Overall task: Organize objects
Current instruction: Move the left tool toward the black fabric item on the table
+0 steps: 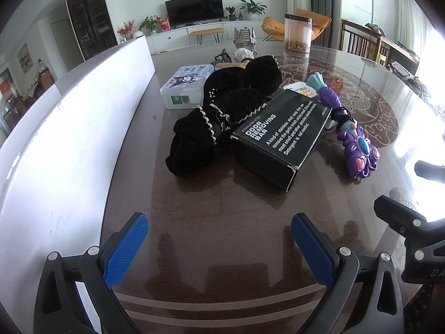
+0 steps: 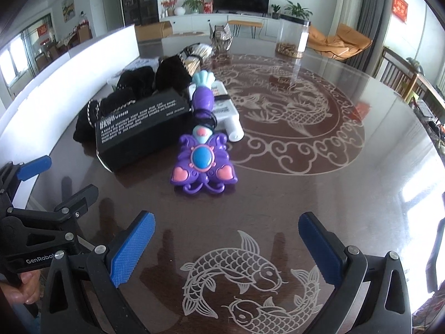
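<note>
Hovering over the near edge of the dark table (image 1: 194, 200), the left claw (image 1: 219, 246) has its blue pads spread wide with nothing between them. Beyond it, well apart, lies the black box (image 1: 281, 142), angled toward the far right. A black fuzzy cloth (image 1: 222, 111) touches the box on its left and far sides, and a pale lidded tin (image 1: 186, 86) sits just behind the cloth, near the white board (image 1: 69, 128) along the table's left.

The right claw (image 2: 226, 247) is equally wide open and empty, above the fish pattern on the tabletop. Straight ahead of it lies the purple toy wand (image 2: 204, 150), butterfly end nearest, pressed against the box's right side. A white tube (image 2: 229, 114) rests just right of the wand, perhaps touching it. A clear jar (image 2: 293, 39) stands at the far side.
</note>
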